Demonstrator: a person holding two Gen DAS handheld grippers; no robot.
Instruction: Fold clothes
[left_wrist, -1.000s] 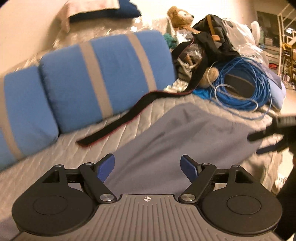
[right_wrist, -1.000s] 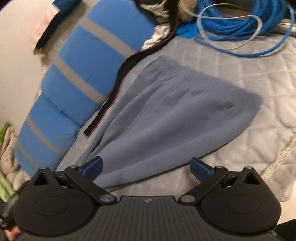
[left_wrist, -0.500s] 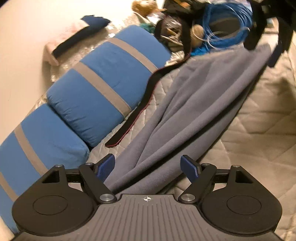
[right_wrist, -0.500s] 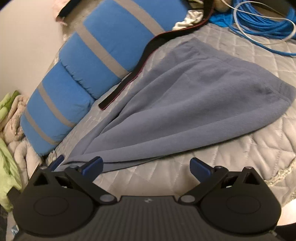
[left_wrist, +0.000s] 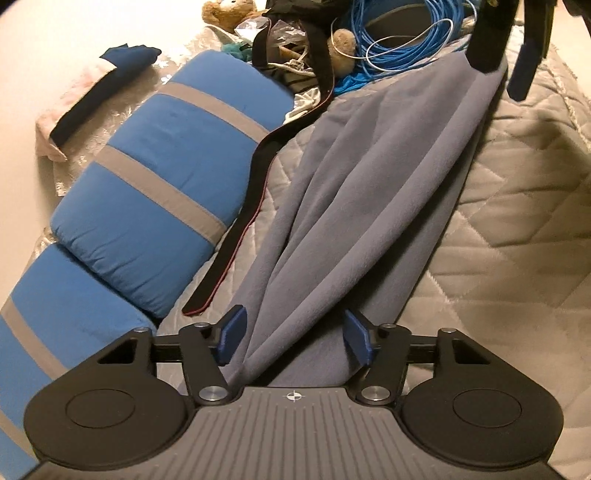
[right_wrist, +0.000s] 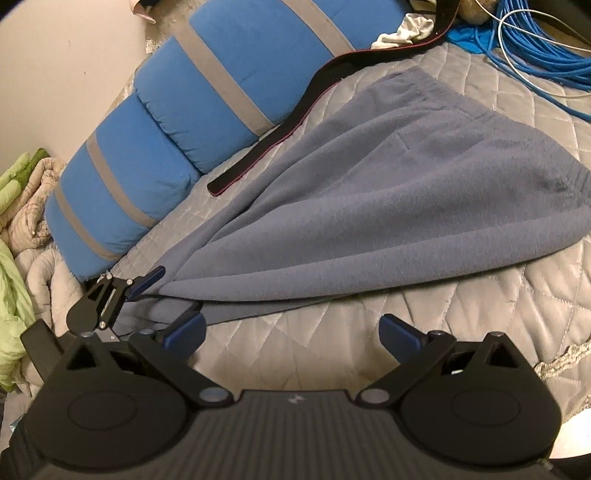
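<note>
A bed covered with a pale grey quilted bedspread (right_wrist: 461, 306) fills both views, with a cream wall behind it. Along the wall side lie two blue cushions (left_wrist: 166, 184) banded with grey stripes, and a black strap with a red edge (left_wrist: 236, 236) trails from the clutter at the head of the bed down beside them. That clutter includes a coil of blue cable (left_wrist: 402, 33), a teddy bear (left_wrist: 229, 14) and a dark bag. Green and beige bedding (right_wrist: 14, 229) is bunched at the far left of the right wrist view.

The grey-blue fleece garment (right_wrist: 388, 206) lies spread on the bedspread, gathered into long folds that converge toward one narrow end.

The left gripper (left_wrist: 293, 339) sits low over that narrow end, pointing along the length of the garment. Its blue pads (left_wrist: 232, 334) stand apart with the bunched fabric running between them; they are not pressed onto the cloth. In the right wrist view the same gripper appears at the garment's pointed corner, just above the bedspread.

The right gripper (right_wrist: 291, 334) is held above bare bedspread just beside the garment's near edge, tilted downward, its blue fingers (right_wrist: 400, 334) spread wide with nothing between them. In the left wrist view its dark fingers show at the upper right, near the garment's far end.
</note>
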